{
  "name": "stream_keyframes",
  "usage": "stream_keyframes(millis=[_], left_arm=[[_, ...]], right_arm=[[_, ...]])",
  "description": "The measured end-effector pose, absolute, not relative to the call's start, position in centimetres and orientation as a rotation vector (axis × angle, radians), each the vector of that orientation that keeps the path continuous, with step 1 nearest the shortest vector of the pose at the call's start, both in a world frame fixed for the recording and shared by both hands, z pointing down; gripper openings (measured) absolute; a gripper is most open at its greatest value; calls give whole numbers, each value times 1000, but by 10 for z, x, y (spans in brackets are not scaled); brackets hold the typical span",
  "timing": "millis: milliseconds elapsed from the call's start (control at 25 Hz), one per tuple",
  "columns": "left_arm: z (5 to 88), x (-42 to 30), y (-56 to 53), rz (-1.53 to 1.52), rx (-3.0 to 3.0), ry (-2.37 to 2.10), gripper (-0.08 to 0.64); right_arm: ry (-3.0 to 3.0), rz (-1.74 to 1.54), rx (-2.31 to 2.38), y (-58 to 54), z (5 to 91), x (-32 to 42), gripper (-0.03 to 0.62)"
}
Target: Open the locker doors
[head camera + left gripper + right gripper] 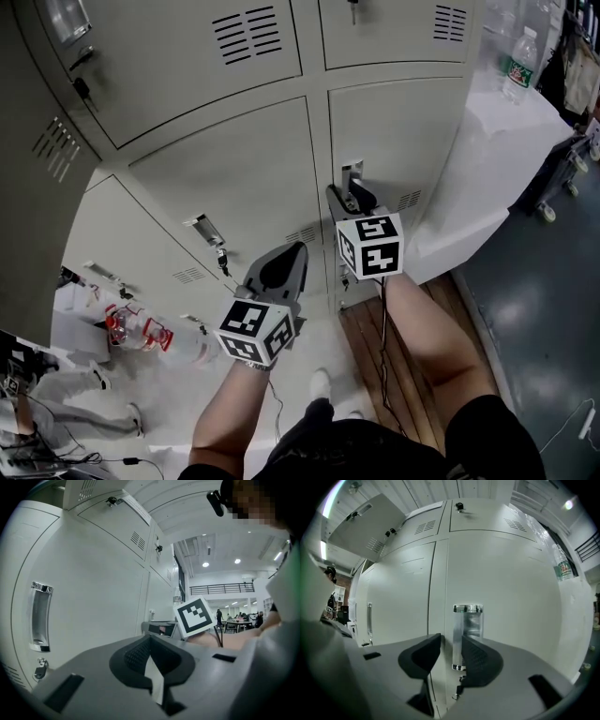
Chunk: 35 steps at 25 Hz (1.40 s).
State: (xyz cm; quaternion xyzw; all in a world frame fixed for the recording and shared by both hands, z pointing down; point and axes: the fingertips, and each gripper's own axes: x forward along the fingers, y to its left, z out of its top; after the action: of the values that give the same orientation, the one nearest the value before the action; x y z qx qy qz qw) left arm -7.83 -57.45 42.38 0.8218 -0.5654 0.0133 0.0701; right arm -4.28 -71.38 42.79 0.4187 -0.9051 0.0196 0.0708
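Note:
The grey lockers [234,159] fill the head view, and the doors in front of me are closed. My right gripper [352,199] [451,641] is at the chrome handle [351,173] [464,620] of the lower right door [511,583]. Its jaws stand on either side of the handle. The right pad lies against the handle and a gap shows on the left, so this gripper is open. My left gripper [292,255] [150,641] hangs lower and further left, shut and empty. It is just off the neighbouring door's handle [204,228] [40,616].
An open locker door [37,187] stands at the far left, with bottles [131,330] in a compartment below it. Keys hang under the handles [222,262] [40,670]. A water bottle [520,61] stands on the white counter [506,141] to the right. Wooden boards [412,328] lie underfoot.

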Motion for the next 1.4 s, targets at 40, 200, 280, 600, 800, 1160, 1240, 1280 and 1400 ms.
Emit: stream_keyframes(millis=[40, 200, 280, 600, 800, 1160, 1240, 1280, 1400], left_arm=[[424, -79, -575, 40, 2473, -1701, -2], [424, -77, -574, 40, 2476, -1698, -2], [424, -76, -573, 40, 2475, -1695, -2], [421, -75, -567, 35, 2476, -1701, -2], [418, -68, -560, 27, 2483, -1695, -2], [412, -48, -544, 34, 2509, -1675, -2], [412, -43, -540, 38, 2515, -1669, -2], [412, -40, -538, 41, 2518, -1666, -2], [410, -34, -532, 43, 2527, -1656, -2]], right_arm=[[-2721, 59, 1261, -714, 428, -43, 140], [-2712, 55, 1276, -715, 428, -41, 129], [-2707, 53, 1282, -715, 428, -39, 108], [-2700, 66, 1282, -710, 429, -35, 107], [-2705, 74, 1258, -700, 429, -29, 107], [-2726, 87, 1218, -678, 429, -10, 109], [-2734, 82, 1209, -673, 429, -4, 109], [-2737, 81, 1205, -670, 429, -1, 109], [-2755, 81, 1184, -662, 430, 8, 110]])
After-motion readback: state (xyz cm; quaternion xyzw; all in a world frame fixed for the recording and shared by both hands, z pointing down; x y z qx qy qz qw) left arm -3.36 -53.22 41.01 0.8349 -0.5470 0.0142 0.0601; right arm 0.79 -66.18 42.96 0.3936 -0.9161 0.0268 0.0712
